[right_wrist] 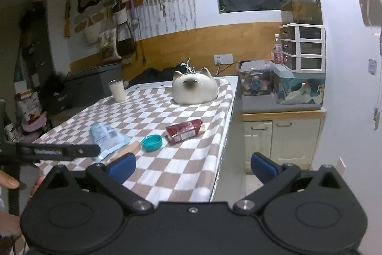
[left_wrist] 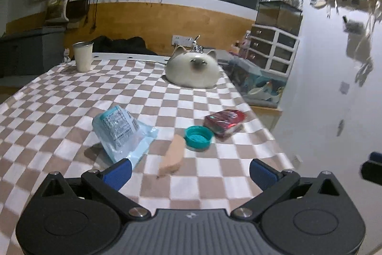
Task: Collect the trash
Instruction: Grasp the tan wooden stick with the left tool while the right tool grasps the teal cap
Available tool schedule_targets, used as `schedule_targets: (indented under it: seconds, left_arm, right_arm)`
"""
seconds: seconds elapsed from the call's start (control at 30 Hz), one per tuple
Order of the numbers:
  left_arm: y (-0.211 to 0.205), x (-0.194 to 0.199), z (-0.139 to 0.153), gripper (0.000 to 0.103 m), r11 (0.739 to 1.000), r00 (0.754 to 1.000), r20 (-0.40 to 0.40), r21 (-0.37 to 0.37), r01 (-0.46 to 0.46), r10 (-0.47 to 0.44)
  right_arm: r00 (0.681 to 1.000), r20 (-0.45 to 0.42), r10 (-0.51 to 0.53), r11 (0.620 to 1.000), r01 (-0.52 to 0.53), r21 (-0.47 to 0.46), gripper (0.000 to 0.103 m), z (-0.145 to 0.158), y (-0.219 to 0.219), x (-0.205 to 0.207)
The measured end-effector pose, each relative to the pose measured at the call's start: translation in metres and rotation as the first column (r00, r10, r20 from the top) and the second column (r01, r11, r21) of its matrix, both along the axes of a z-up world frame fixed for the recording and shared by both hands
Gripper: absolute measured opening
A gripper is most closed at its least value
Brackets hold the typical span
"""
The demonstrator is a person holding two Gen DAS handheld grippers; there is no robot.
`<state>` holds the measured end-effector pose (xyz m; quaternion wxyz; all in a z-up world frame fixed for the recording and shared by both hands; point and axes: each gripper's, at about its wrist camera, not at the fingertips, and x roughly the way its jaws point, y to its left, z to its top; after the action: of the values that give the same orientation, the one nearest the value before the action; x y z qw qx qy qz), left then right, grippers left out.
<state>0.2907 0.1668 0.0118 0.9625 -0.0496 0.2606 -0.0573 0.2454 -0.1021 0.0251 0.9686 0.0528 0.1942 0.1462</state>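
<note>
On the checkered tablecloth (left_wrist: 59,97) lie a crumpled light-blue wrapper (left_wrist: 121,133), a peach-coloured scrap (left_wrist: 173,157), a teal lid (left_wrist: 198,137) and a red packet (left_wrist: 225,121). My left gripper (left_wrist: 189,171) is open and empty, just in front of the peach scrap, with the wrapper by its left finger. My right gripper (right_wrist: 192,165) is open and empty, back at the table's near right edge. It sees the wrapper (right_wrist: 106,136), the scrap (right_wrist: 129,148), the lid (right_wrist: 151,142) and the packet (right_wrist: 183,130).
A white cat-shaped ceramic piece (left_wrist: 193,71) and a pale cup (left_wrist: 82,56) stand at the table's far end. A cabinet (right_wrist: 281,135) with drawers and a tank stands to the right. The left gripper's body (right_wrist: 55,149) reaches in at the right view's left.
</note>
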Motion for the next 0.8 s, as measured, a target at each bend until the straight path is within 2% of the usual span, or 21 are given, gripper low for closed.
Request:
schedule_targets:
  seconds: [0.2,0.33,0.47,0.53,0.57,0.6,0.7,0.8]
  left_arm:
    - [-0.005,0.035,-0.017,0.103,0.994,0.99,0.095,0.052,0.097,-0.101]
    - [-0.008,0.051,-0.029,0.103,0.985,0.986,0.097,0.121,0.125,-0.137]
    - [0.0,0.06,-0.04,0.102,0.984,0.985,0.066,0.085,0.154,-0.16]
    - [0.003,0.065,-0.044,0.096,0.985,0.986,0.043,0.063,0.158,-0.161]
    - [0.005,0.068,-0.046,0.089,0.986,0.986,0.029,0.047,0.162,-0.163]
    - [0.007,0.069,-0.046,0.082,0.985,0.986,0.023,0.034,0.167,-0.168]
    - [0.009,0.073,-0.048,0.072,0.985,0.985,0.005,0.031,0.17,-0.17]
    - [0.009,0.078,-0.05,0.061,0.986,0.987,-0.013,0.04,0.164,-0.163]
  right_arm:
    - [0.999,-0.006,0.031,0.999,-0.031,0.025,0.103,-0.007,0.013,0.024]
    - [0.998,-0.041,0.038,0.998,-0.036,0.043,0.103,-0.01,0.024,0.039]
    - [0.998,-0.046,0.036,0.999,-0.035,0.037,0.103,-0.011,0.034,0.056]
    - [0.999,-0.042,0.027,1.0,-0.026,0.015,0.103,-0.009,0.04,0.067]
    - [0.998,-0.047,0.029,1.0,-0.028,0.007,0.103,-0.009,0.043,0.073]
    - [0.998,-0.048,0.047,0.999,-0.046,0.005,0.103,-0.008,0.046,0.08]
    - [0.995,-0.043,0.089,0.996,-0.089,0.004,0.103,-0.007,0.057,0.1]
    - [0.993,-0.047,0.111,0.992,-0.114,-0.057,0.088,-0.009,0.075,0.122]
